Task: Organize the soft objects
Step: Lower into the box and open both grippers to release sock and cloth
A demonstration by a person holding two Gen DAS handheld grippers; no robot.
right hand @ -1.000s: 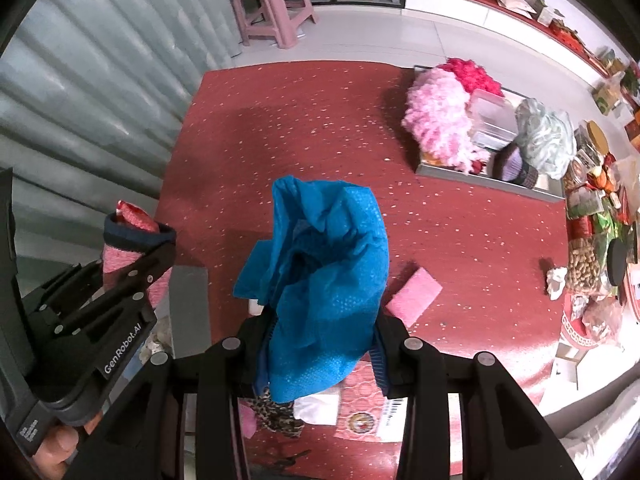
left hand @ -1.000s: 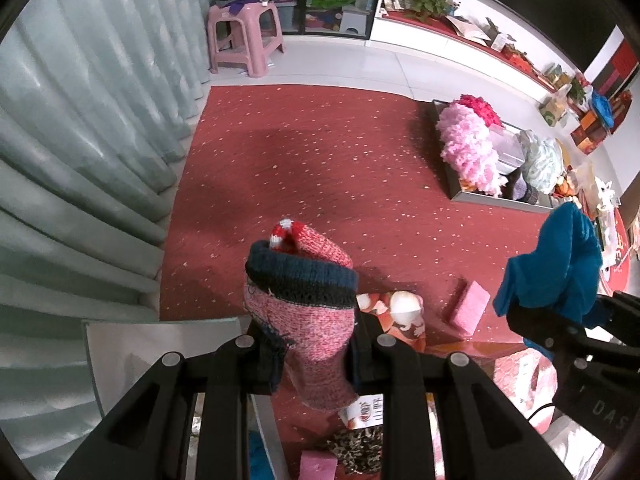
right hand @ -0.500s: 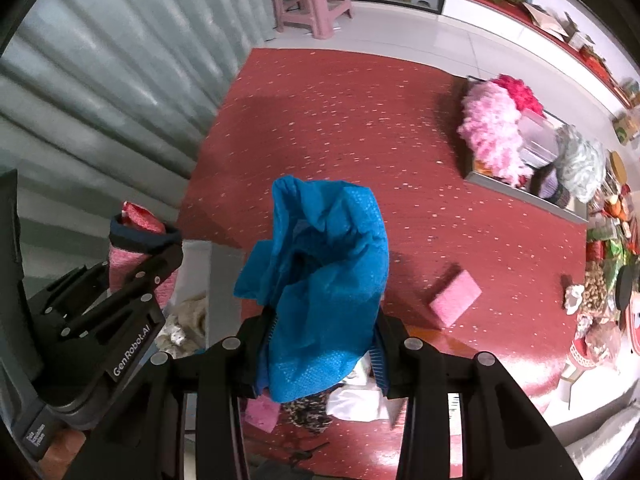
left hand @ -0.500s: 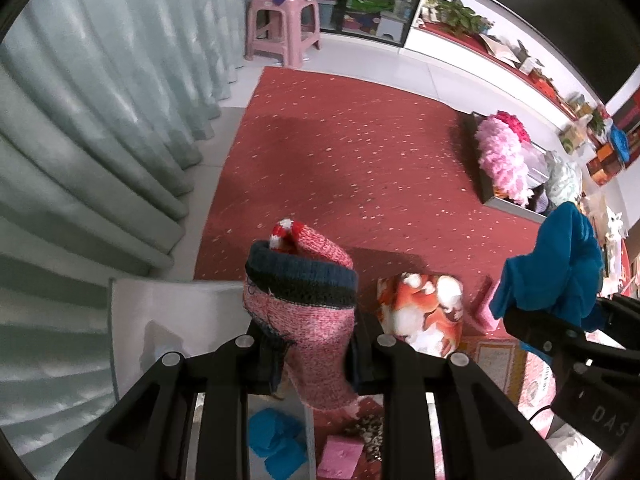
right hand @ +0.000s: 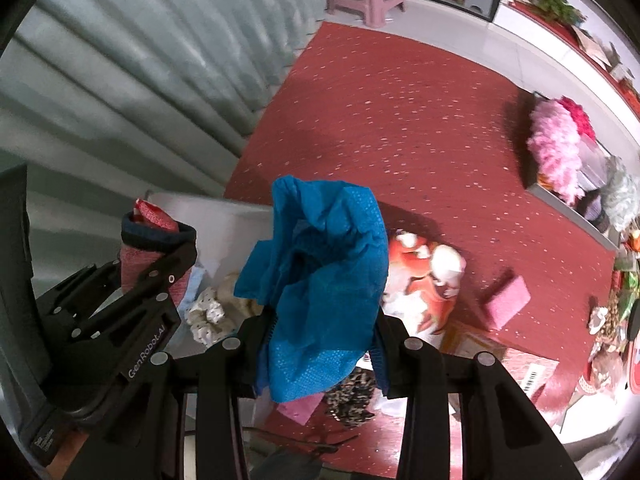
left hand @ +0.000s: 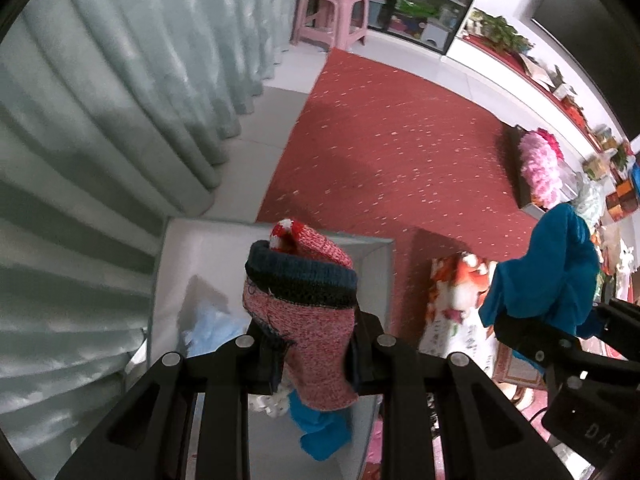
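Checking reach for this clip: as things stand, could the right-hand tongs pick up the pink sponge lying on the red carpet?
Probably not yet. The right tongs are shut on a blue cloth, so they are occupied. The pink sponge itself lies uncovered on the red carpet, with nothing on top of it.

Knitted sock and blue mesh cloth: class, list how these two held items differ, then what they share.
The knitted sock is speckled pink with a dark cuff; the blue mesh cloth is plain blue. The sock stands as a firm tube; the cloth is crumpled and floppy. Shared: each is clamped in tongs, sock left, cloth right.
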